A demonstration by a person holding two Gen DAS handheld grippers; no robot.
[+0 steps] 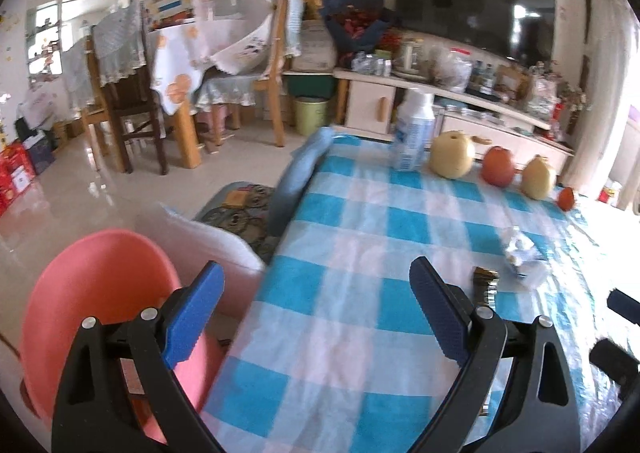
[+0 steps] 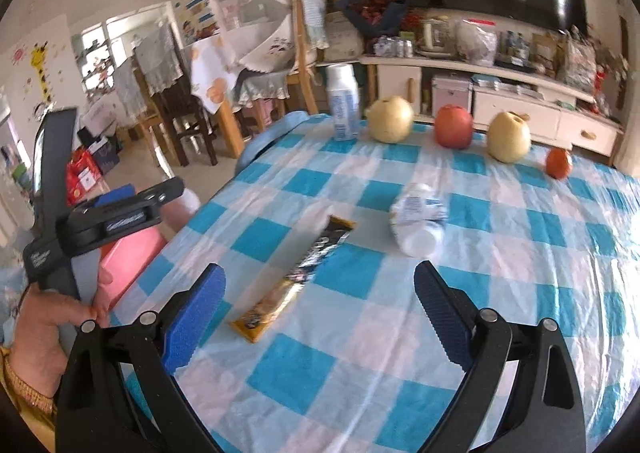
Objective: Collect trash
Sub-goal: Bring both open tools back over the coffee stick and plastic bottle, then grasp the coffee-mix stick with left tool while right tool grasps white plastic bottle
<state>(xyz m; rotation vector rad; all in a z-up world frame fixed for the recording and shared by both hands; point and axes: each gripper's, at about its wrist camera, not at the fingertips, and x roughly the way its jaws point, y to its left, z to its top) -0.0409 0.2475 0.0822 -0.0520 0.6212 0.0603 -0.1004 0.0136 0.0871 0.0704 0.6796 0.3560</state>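
Note:
A black and gold snack wrapper (image 2: 298, 277) lies flat on the blue checked tablecloth (image 2: 400, 333), just ahead of my open right gripper (image 2: 320, 293). A crushed white plastic bottle (image 2: 418, 219) lies on its side beyond it. In the left wrist view the wrapper (image 1: 486, 285) and the crushed bottle (image 1: 520, 253) sit to the right of my open left gripper (image 1: 316, 289), which holds nothing and hangs over the table's left edge. A pink bin (image 1: 100, 309) with a white liner stands on the floor beside that edge, also seen as the pink bin (image 2: 132, 257).
Along the table's far edge stand an upright white bottle (image 2: 343, 107), two yellow pears (image 2: 390, 119), a red apple (image 2: 453, 126) and a small orange fruit (image 2: 559, 162). A hand (image 2: 44, 337) holds the left tool. Chairs (image 1: 128, 93) and a TV cabinet (image 1: 460, 113) lie beyond.

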